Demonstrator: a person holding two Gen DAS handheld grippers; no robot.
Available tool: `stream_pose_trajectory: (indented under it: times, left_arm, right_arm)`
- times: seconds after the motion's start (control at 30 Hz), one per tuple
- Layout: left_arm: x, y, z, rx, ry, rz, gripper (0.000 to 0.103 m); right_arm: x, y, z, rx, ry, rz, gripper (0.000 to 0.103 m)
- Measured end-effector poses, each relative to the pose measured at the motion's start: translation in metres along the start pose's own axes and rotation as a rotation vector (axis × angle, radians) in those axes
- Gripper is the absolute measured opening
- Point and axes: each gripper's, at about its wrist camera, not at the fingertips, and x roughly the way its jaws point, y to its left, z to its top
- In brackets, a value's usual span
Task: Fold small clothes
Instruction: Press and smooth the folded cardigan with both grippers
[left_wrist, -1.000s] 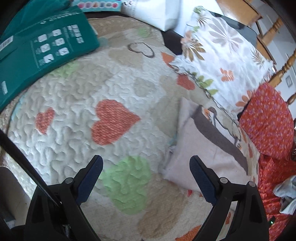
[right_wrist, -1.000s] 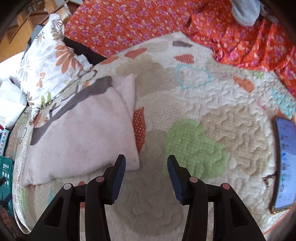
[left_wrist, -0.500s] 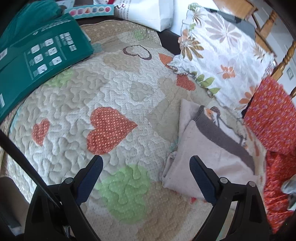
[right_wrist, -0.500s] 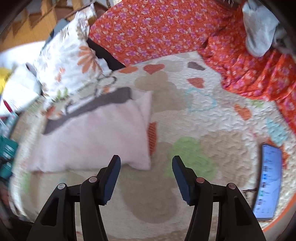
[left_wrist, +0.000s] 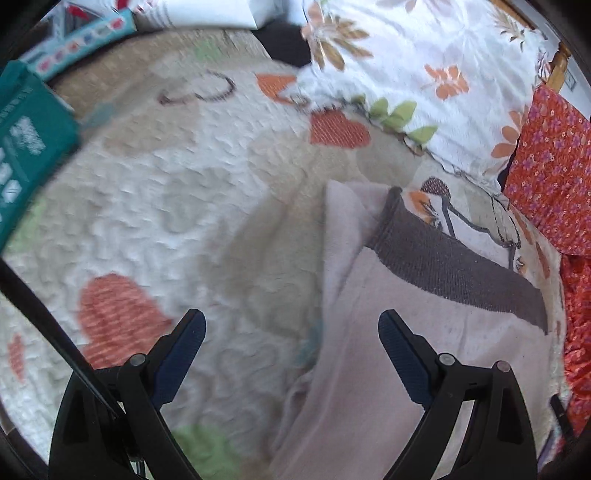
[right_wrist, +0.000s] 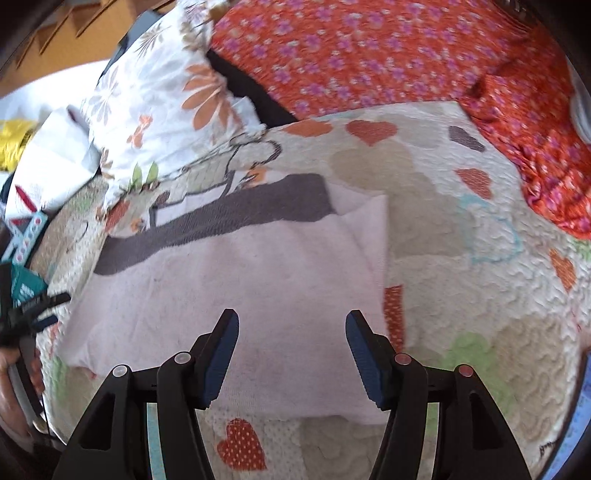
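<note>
A quilted bedspread (right_wrist: 480, 295), cream and stitched in wavy ridges with patchwork hearts in orange, green and beige, filled most of both views and served as the work surface. At about eleven o'clock in the right wrist view a floral pillow (right_wrist: 155, 103) leaned against it, and an orange flowered cloth (right_wrist: 369, 51) spread from twelve to two o'clock. The task's piece, a pale pink garment (right_wrist: 258, 273) with a dark grey ribbed band (right_wrist: 229, 218) along its far edge, lay flat on the quilt at the centre of that view and at about four o'clock in the left wrist view, already doubled at one side, where a second layer showed near the band. It looked like a soft knit, light and limp (likely to sag and drag on the textured quilt rather than slide), so it probably wanted lifting by a corner or by the firmer band. The right gripper (right_wrist: 291, 350) hung over the garment's near edge, its blue ribbed pads apart; its jaws had just been opening, with nothing between them. The left gripper (left_wrist: 291, 347) stood wide apart too, straddling the garment's left edge without touching it. A teal box (left_wrist: 29, 147) sat at nine o'clock in the left view, smallest of all.
</note>
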Motion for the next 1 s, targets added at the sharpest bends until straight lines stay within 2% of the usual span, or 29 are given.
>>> stream_pose_trajectory:
  times: [0.1, 0.2, 0.3, 0.47, 0.5, 0.53, 0.57, 0.6, 0.63, 0.7, 0.8, 0.9, 0.97, 1.0]
  left_arm:
    - [0.015, -0.005, 0.013, 0.028, 0.012, 0.001, 0.094]
    - [0.026, -0.010, 0.022, 0.026, 0.038, -0.014, 0.094]
    - [0.035, -0.015, 0.027, 0.005, 0.073, -0.041, 0.094]
    - [0.044, -0.026, 0.038, 0.043, 0.063, -0.001, 0.094]
    - [0.045, -0.027, 0.041, 0.048, 0.066, -0.006, 0.091]
    - [0.045, -0.029, 0.044, 0.053, 0.070, -0.014, 0.072]
    - [0.045, -0.031, 0.048, 0.063, 0.074, -0.021, 0.059]
    - [0.045, -0.031, 0.052, 0.066, 0.080, -0.033, 0.039]
    - [0.043, -0.029, 0.056, 0.056, 0.087, -0.055, 0.034]
    - [0.042, -0.018, 0.062, 0.004, 0.083, -0.073, 0.033]
    - [0.038, 0.002, 0.068, -0.051, 0.056, -0.016, 0.033]
    - [0.031, 0.021, 0.073, -0.122, 0.060, -0.071, 0.034]
    - [0.024, 0.030, 0.074, -0.155, 0.053, -0.100, 0.040]
    - [0.020, 0.034, 0.075, -0.162, 0.042, -0.110, 0.047]
  right_arm:
    - [0.007, 0.006, -0.004, -0.030, 0.005, -0.003, 0.065]
    - [0.006, 0.015, -0.004, -0.059, -0.025, -0.012, 0.065]
    - [0.008, 0.010, 0.000, -0.024, -0.046, -0.009, 0.065]
    - [0.017, -0.001, -0.001, 0.019, -0.016, -0.003, 0.065]
    - [0.017, -0.001, -0.001, 0.017, -0.016, -0.003, 0.065]
    - [0.016, 0.000, -0.002, 0.008, -0.021, -0.008, 0.065]
    - [0.015, 0.002, -0.002, -0.003, -0.030, -0.013, 0.065]
    - [0.014, 0.004, -0.002, -0.012, -0.036, -0.013, 0.065]
    - [0.011, 0.008, -0.003, -0.029, -0.050, -0.013, 0.065]
    - [0.006, 0.015, -0.005, -0.059, -0.068, -0.013, 0.065]
    - [0.003, 0.028, -0.011, -0.112, -0.082, -0.008, 0.065]
    - [0.002, 0.043, -0.022, -0.162, -0.077, 0.000, 0.065]
    - [-0.002, 0.059, -0.034, -0.198, -0.069, 0.026, 0.065]
    - [-0.005, 0.068, -0.039, -0.220, -0.065, 0.041, 0.065]
